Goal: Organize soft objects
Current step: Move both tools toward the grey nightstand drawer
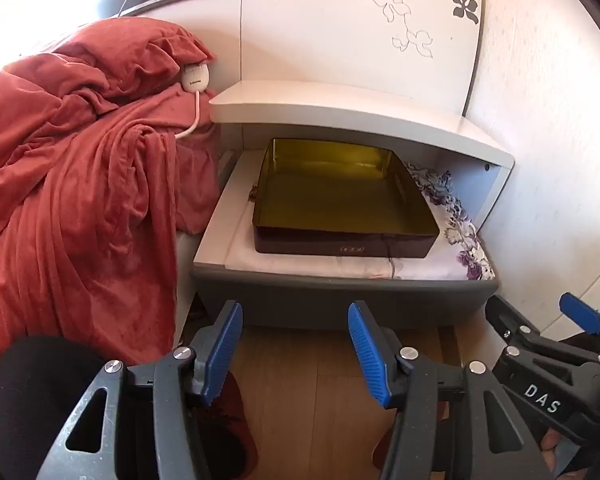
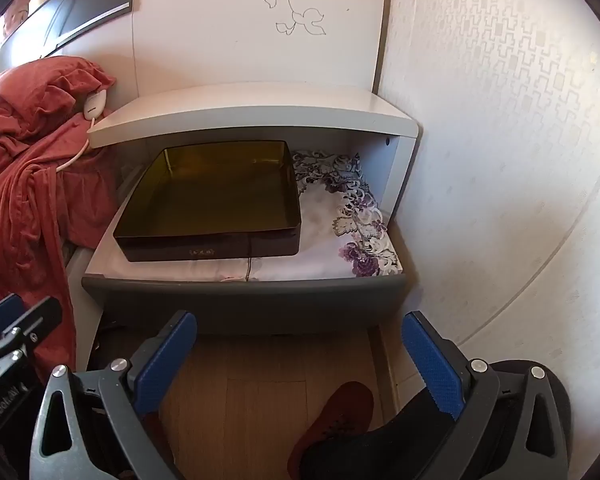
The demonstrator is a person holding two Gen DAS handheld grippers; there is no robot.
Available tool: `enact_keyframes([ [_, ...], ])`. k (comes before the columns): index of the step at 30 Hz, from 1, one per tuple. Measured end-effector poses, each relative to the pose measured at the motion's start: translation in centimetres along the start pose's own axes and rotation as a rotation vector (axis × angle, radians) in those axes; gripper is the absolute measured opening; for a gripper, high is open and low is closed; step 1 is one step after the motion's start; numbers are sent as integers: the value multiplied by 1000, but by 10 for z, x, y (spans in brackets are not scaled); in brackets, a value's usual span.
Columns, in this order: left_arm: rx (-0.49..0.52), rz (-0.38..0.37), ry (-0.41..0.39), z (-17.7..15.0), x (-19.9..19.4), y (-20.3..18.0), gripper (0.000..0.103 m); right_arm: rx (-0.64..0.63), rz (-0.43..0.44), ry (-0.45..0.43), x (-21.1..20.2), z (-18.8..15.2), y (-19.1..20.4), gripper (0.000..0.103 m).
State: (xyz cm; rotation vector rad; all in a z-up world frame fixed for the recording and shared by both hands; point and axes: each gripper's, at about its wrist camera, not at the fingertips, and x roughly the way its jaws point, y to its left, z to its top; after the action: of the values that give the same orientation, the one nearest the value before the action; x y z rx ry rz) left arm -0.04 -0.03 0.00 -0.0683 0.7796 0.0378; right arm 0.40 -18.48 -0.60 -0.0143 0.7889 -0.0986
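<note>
One nightstand [image 1: 352, 120] holds one amber tray [image 1: 340, 196] sitting on one floral cloth [image 1: 460, 220], with one red blanket [image 1: 80, 168] heaped just left of the nightstand and one white controller [image 1: 195, 75] lying on that blanket. The left gripper [image 1: 296, 356] and the right gripper [image 2: 300, 360] (two in all) both hang in front of the nightstand with jaws apart and nothing between them, the blanket off to their left and the cloth beyond them. The right gripper's body reads "DAS"; the tray's small front mark is unreadable.

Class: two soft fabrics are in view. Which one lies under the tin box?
The floral cloth, white with purple flowers, spread on the nightstand shelf under the box. The red blanket is heaped on the bed.
</note>
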Motion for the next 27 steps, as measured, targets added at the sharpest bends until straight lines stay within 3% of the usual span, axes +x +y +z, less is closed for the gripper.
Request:
enact_keyframes([
  [2,-7,-2,38,1,2,1,56,-7,-5,-3,0,1,-1,103],
  [10,24,-10,-13,-36,9,-23,56,-15,-17,8,5,-3,4,103],
  [27,12,-50,47,-28,19,-7,56,55,-5,98,24,-5,-15,103],
])
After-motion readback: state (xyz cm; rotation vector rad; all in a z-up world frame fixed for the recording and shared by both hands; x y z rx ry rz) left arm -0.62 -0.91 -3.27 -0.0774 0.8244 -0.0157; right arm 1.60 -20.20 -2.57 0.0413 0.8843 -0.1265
